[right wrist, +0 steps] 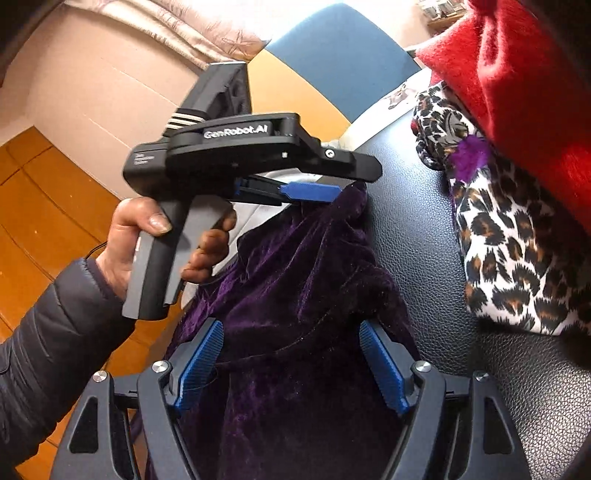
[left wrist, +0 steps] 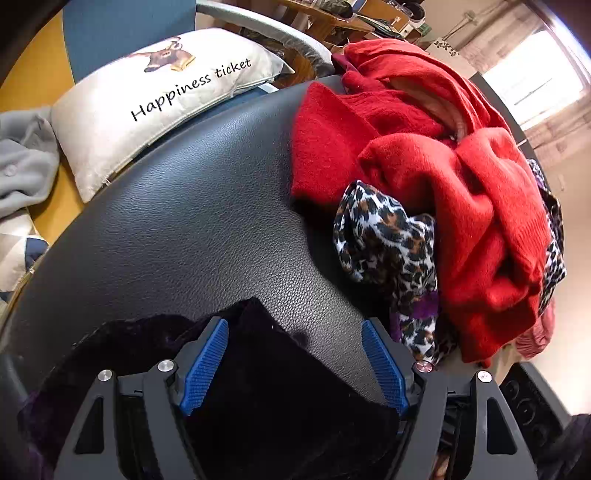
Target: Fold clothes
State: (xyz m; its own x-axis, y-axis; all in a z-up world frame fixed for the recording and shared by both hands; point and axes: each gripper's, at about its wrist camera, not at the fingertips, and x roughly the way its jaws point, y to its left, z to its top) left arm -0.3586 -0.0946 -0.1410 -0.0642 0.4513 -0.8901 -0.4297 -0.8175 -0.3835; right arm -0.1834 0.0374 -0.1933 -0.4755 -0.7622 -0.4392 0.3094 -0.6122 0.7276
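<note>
A dark purple velvet garment (right wrist: 295, 266) lies over the near edge of a black leather surface (left wrist: 192, 229). In the left wrist view its corner (left wrist: 266, 369) lies between the wide-open blue pads of my left gripper (left wrist: 293, 325). In the right wrist view my left gripper (right wrist: 332, 184) is seen from the side at the garment's far corner, its fingers open. My right gripper (right wrist: 291, 325) is open with the velvet lying between its pads. A pile of red knitwear (left wrist: 443, 177) and a leopard-print garment (left wrist: 388, 240) sits to the right.
A white cushion (left wrist: 147, 103) printed "Happiness ticket" and a grey garment (left wrist: 22, 166) lie beyond the leather surface on the left. A blue and yellow chair back (right wrist: 332, 55) and a wooden floor (right wrist: 55, 206) show in the right wrist view. Shelves (left wrist: 332, 18) stand behind.
</note>
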